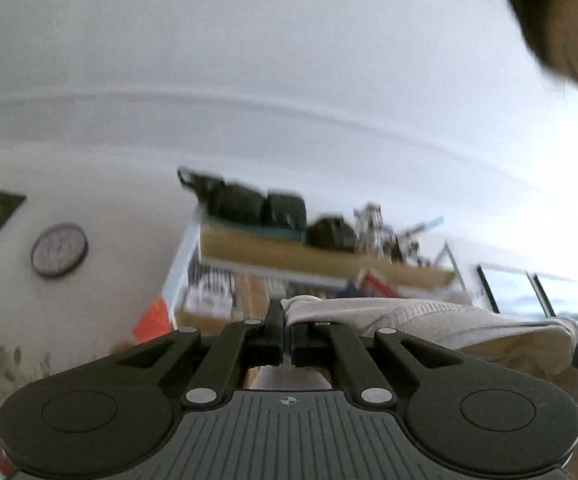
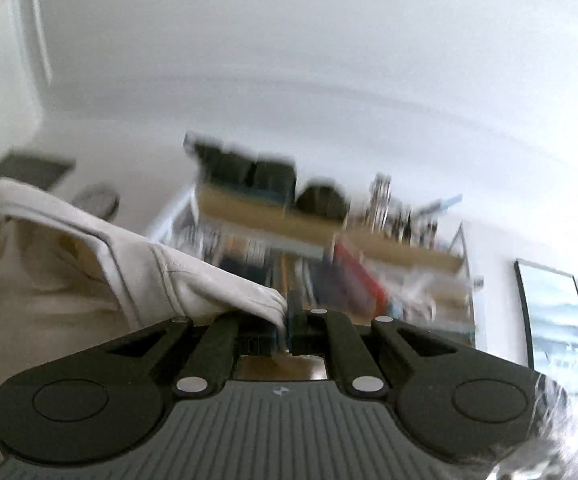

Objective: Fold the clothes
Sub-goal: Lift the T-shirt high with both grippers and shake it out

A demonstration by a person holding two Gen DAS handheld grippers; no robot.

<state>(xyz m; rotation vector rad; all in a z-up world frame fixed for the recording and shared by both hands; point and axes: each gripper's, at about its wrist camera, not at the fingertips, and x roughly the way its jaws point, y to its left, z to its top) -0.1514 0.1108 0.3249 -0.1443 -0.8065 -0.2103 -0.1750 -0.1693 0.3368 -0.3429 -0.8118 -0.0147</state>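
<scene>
Both grippers point steeply upward toward the ceiling and both views are blurred by motion. My left gripper point(image 1: 287, 322) is shut on a corner of a pale grey-white garment point(image 1: 429, 320); the cloth stretches away to the right from the fingertips. My right gripper point(image 2: 289, 316) is shut on another edge of the same pale garment point(image 2: 137, 256), which runs off to the upper left as a taut band with a seam. The lower part of the garment hangs out of sight below both cameras.
A tall shelf unit point(image 1: 321, 256) with dark bags on top and books below stands ahead, also seen as the shelf point(image 2: 289, 220). A round wall clock point(image 1: 59, 250) hangs left. Windows point(image 2: 557, 320) are at right. A person's head point(image 1: 561, 20) shows top right.
</scene>
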